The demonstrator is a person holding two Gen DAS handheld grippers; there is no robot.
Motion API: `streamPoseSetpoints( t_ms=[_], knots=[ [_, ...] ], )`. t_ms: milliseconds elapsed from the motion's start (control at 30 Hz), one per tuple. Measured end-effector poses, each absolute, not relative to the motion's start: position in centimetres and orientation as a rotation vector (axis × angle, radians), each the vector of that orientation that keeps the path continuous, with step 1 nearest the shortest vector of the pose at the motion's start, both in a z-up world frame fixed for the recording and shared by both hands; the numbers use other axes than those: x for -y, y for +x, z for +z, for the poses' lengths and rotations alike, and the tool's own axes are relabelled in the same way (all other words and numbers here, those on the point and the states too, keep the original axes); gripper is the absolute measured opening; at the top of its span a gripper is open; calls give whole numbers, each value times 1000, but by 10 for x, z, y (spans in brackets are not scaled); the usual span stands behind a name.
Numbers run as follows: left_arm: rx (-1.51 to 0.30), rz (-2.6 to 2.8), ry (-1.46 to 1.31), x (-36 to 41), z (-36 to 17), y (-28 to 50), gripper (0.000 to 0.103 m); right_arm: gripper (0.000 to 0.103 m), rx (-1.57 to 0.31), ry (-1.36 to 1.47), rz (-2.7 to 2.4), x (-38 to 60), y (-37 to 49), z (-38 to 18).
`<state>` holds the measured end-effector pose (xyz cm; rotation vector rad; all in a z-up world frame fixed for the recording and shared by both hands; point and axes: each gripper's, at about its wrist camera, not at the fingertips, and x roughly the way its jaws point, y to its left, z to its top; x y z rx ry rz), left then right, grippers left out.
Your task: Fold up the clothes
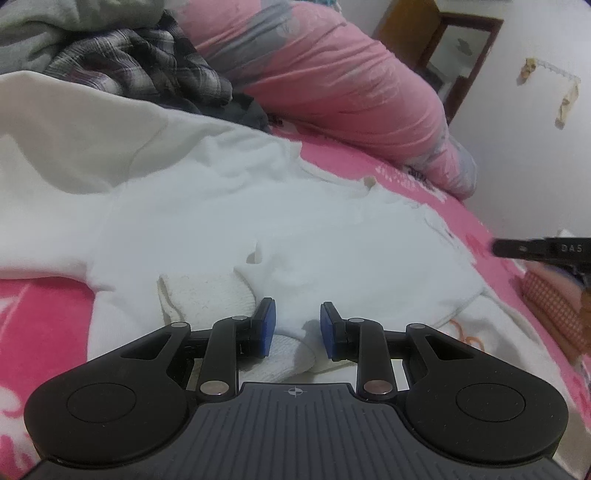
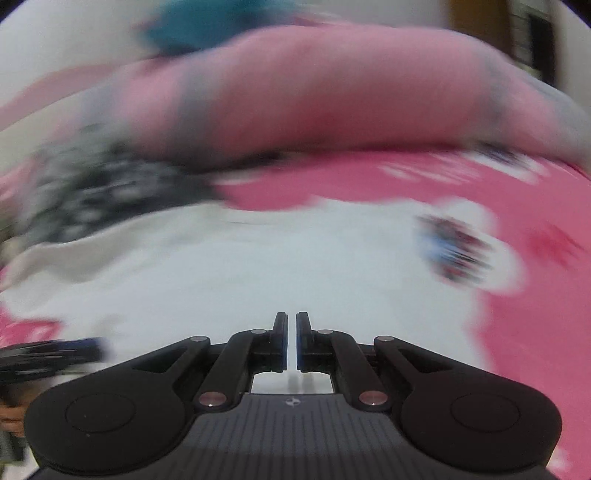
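Note:
A white sweatshirt (image 1: 258,206) lies spread on the pink bedcover (image 1: 40,325), with a ribbed cuff (image 1: 207,295) folded in near its front edge. My left gripper (image 1: 297,326) sits at that edge, its blue pads partly apart with bunched white fabric and the cuff filling the gap between them. In the blurred right wrist view, my right gripper (image 2: 291,339) hovers above the sweatshirt (image 2: 258,266), shut to a thin slit with nothing in it. Its black finger also shows at the right edge of the left wrist view. A printed patch (image 2: 454,251) marks the garment on the right.
A plaid garment (image 1: 140,62) and a grey one (image 1: 55,22) are heaped at the back left. A large pink quilt roll (image 1: 332,74) lies along the far side. The bed edge and a white wall (image 1: 535,147) are to the right.

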<state>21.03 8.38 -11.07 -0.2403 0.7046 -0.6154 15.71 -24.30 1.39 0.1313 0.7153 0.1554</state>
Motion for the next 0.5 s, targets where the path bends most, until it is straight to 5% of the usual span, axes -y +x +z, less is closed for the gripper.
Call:
streamPoseSetpoints(
  t_ms=[333,500],
  knots=[
    [-622,-412,-421,-138,-97,214,31,3,-851,14,340,118,222,-65],
    [-552,-166,-541,-184,-95,215,31,5,-894,-45,291,104,225,-53]
  ],
)
